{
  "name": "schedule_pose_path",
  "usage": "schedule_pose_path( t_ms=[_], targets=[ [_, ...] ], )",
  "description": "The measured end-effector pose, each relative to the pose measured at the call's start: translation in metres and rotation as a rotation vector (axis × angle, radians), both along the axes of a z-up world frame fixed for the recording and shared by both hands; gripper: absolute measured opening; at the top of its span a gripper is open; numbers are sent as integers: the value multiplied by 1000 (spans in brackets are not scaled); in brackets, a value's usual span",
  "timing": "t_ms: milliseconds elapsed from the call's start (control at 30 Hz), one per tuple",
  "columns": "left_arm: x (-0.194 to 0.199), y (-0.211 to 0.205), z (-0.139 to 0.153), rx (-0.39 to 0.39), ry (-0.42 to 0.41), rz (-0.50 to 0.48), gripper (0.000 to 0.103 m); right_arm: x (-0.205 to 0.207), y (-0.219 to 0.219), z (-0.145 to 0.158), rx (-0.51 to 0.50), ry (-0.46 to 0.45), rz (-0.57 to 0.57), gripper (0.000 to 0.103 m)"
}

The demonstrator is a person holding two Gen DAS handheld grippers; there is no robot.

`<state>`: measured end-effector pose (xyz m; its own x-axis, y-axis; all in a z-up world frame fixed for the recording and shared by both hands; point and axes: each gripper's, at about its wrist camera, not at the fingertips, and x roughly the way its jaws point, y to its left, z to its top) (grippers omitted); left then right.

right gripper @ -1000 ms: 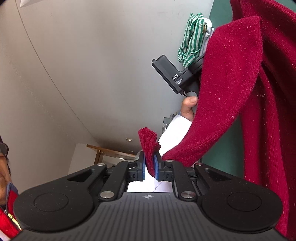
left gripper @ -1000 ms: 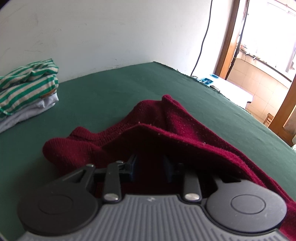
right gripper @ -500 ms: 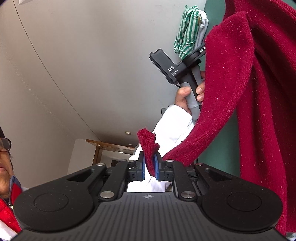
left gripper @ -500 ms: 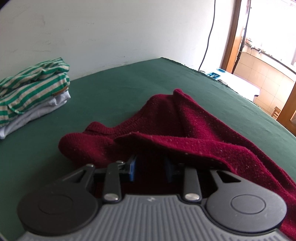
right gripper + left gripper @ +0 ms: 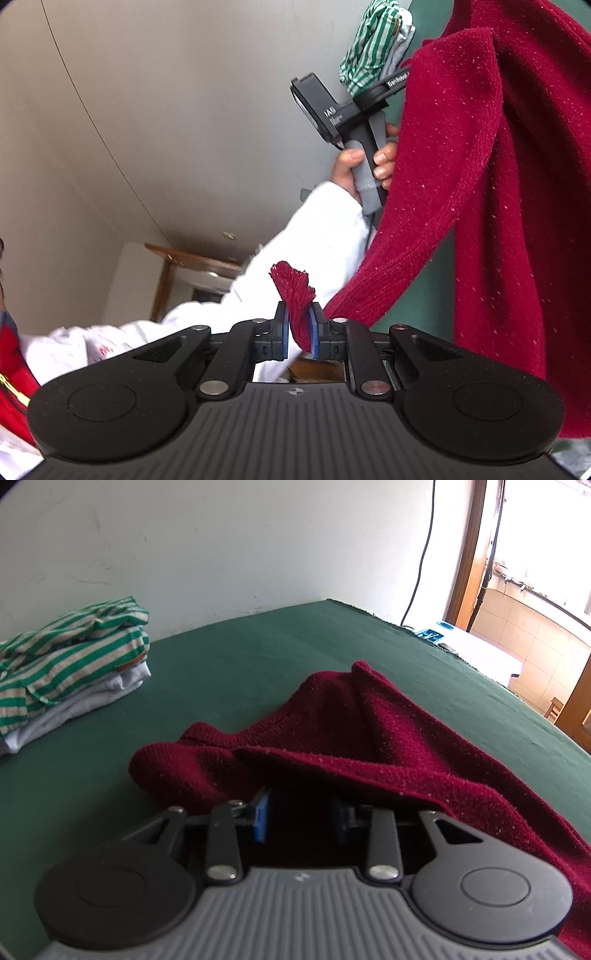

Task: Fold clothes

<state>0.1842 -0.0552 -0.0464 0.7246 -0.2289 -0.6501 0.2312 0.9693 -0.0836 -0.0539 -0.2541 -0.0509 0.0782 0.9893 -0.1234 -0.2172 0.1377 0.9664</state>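
The red knit sweater (image 5: 369, 738) lies partly on the green table (image 5: 258, 657), its near portion lifted and draped over the left gripper (image 5: 301, 814); the 2 blue pads there stand partly apart with dark red cloth between them, but whether they press on it I cannot tell, since the fold shades the gap. The right gripper (image 5: 298, 330) has its jaws narrow, pinched on a cuff or corner of the sweater whose frayed tip sticks up above the pads; from there the cloth runs up in a taut band toward the person's left hand (image 5: 364, 162), which holds the other tool's handle, white sleeve (image 5: 295, 236) behind it. A folded stack, a green striped shirt (image 5: 70, 653) atop a white garment (image 5: 81, 701), sits well apart by the wall.

The step in hand looks like spreading or lifting the sweater before a fold; next, I judge, both grips must carry the held edge across the body of the sweater and lay it flat, keeping the cloth taut so the right pinch does not slip.
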Motion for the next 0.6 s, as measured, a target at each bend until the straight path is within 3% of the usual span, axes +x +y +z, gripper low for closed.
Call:
schedule_pose_path(
  t_ms=[267, 467, 600],
  targets=[
    [-5, -2, 0, 7, 6, -3, 35, -14, 6, 9, -189, -125, 80, 14],
    [-9, -5, -1, 14, 4, -11, 38, -30, 17, 17, -390, -265, 121, 14],
    [-11, -5, 1, 14, 1, -12, 38, -38, 21, 16, -456, -304, 152, 14]
  ],
)
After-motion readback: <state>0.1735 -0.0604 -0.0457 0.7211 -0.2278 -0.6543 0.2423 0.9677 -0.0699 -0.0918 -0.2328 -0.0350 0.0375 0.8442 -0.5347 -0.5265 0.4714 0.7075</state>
